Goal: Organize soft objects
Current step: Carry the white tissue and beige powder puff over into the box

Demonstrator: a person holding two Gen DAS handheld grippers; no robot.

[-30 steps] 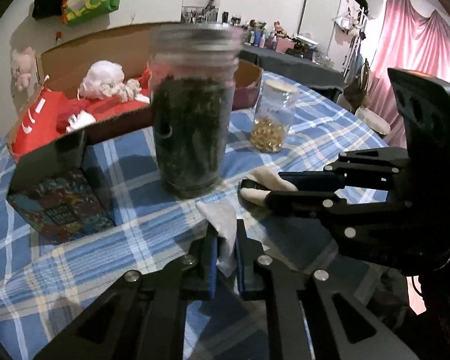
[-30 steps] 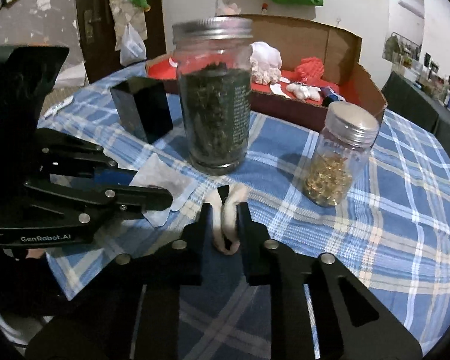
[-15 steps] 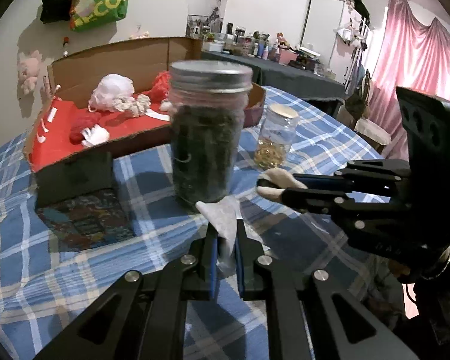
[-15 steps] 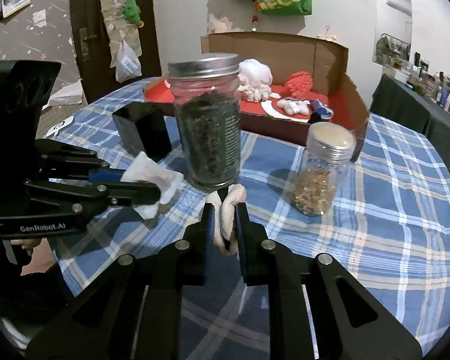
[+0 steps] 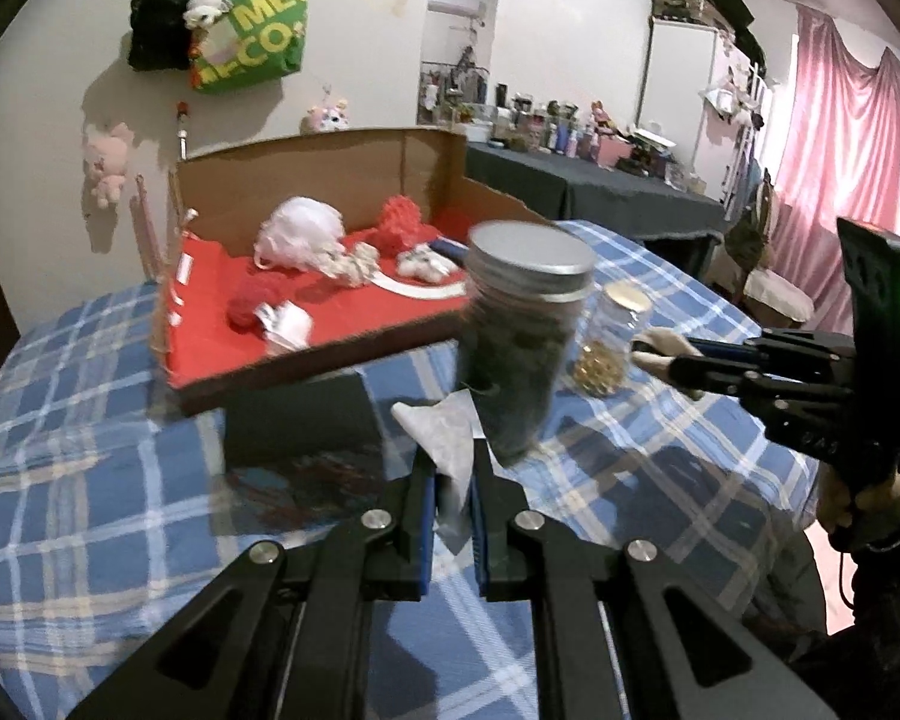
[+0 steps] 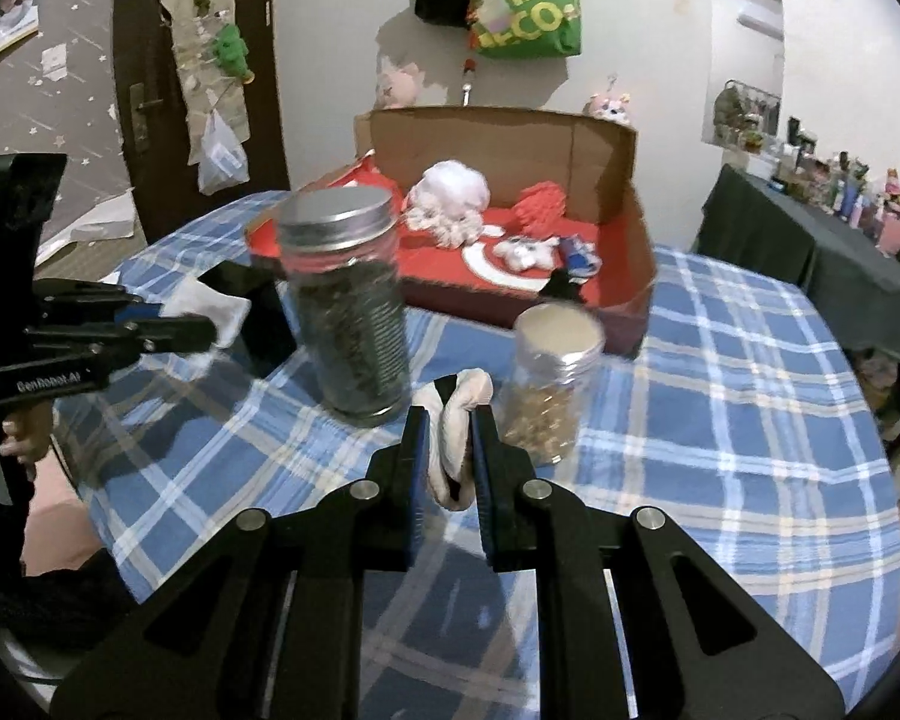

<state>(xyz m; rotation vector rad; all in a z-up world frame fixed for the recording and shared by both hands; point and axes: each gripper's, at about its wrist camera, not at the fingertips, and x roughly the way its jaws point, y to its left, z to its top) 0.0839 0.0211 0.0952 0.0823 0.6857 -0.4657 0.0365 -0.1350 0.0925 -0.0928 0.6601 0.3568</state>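
1. The left gripper [image 5: 452,480] was clenched on a white cloth pouch [image 5: 444,429], its fingers [image 5: 424,495] pinching the lower end while the rest stood up just in front of the tall jar [image 5: 525,336].
2. The right gripper [image 6: 450,450] was clenched on a folded cream soft piece [image 6: 457,420], held off the counter [image 6: 720,420] just in front of the tall jar of dark leaves, between it and the small jar [image 6: 549,384].
3. The tall jar, with a metal lid, stood on the blue plaid counter.
4. Behind the tall jar lay the cardboard box [image 6: 624,180] with a red floor, holding a white fluffy ball [image 6: 456,192], a red knitted piece [image 6: 543,204] and small white toys.
5. A black box [image 5: 297,420] stood left of the tall jar.
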